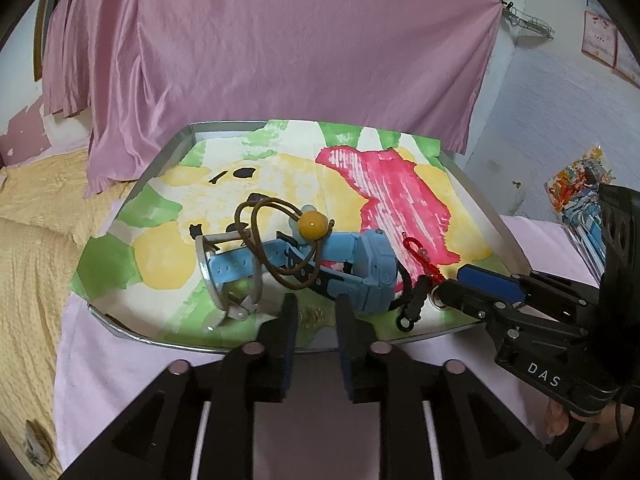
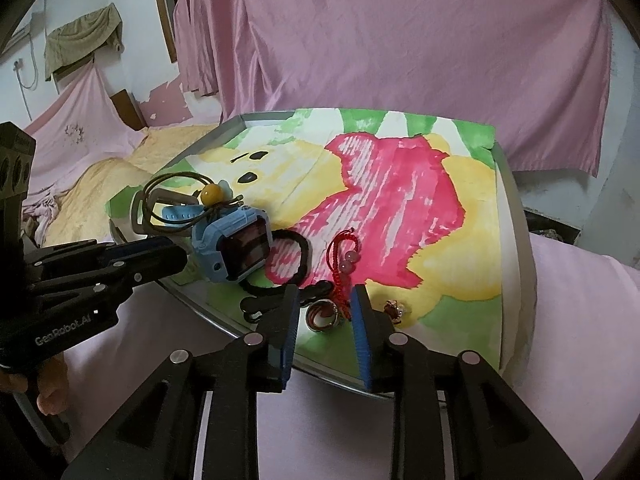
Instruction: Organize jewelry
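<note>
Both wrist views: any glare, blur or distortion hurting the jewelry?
Left wrist view: sharp, soft even light, fisheye bends the tray rim, dark vignette corners. Right wrist view: same bending; the blue watch face and silver ring carry reflections, no blown-out glare.

The left black two-finger gripper with blue pads [image 1: 316, 312] angles downward, its jaws parted by a narrow gap with nothing pressed between them. The right black gripper with blue pads [image 2: 325, 308] tilts down likewise, jaws slightly apart and gripping nothing. Bare fingers [image 1: 560, 426] wrap the right gripper's handle behind its jaws; the left's handle is held likewise.
</note>
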